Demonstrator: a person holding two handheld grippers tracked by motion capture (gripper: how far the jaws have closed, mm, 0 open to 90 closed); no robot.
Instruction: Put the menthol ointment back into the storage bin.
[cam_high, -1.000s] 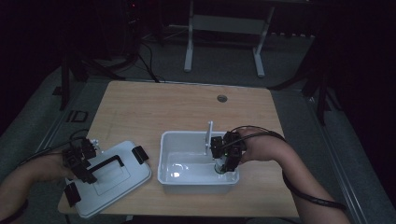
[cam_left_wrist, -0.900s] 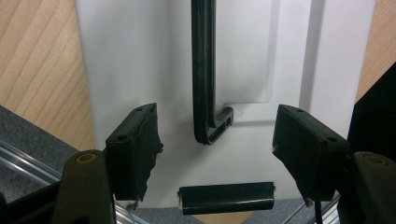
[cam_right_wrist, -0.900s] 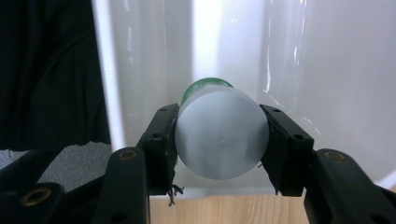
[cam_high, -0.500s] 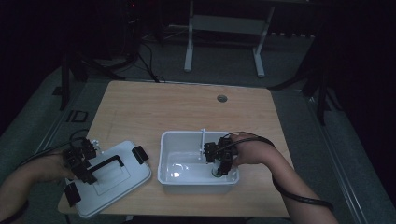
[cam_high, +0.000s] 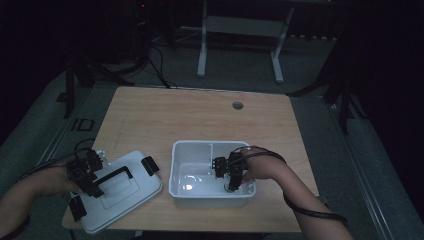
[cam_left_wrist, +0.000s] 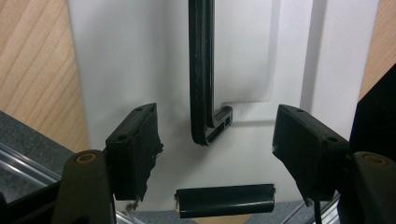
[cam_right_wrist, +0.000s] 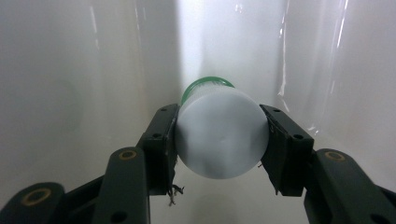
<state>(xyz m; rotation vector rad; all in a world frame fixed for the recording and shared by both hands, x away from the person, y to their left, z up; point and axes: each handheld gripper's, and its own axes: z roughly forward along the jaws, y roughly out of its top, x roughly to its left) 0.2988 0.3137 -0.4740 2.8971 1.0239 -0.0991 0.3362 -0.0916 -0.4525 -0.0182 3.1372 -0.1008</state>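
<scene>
Two grippers work beside a white bin (cam_high: 176, 165). Nearest, the right gripper (cam_right_wrist: 220, 140) clamps a white, green-rimmed jar (cam_right_wrist: 219, 135) low inside the bin, not yet released. Left of the bin, the left gripper (cam_left_wrist: 215, 154) hovers with jaws apart over the removed lid (cam_left_wrist: 140, 56), which probably goes back on later.

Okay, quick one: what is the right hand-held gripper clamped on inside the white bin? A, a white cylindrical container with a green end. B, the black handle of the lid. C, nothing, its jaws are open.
A: in the right gripper view, the right hand-held gripper presses both pads on the white cylindrical container, inside the white bin.
</scene>
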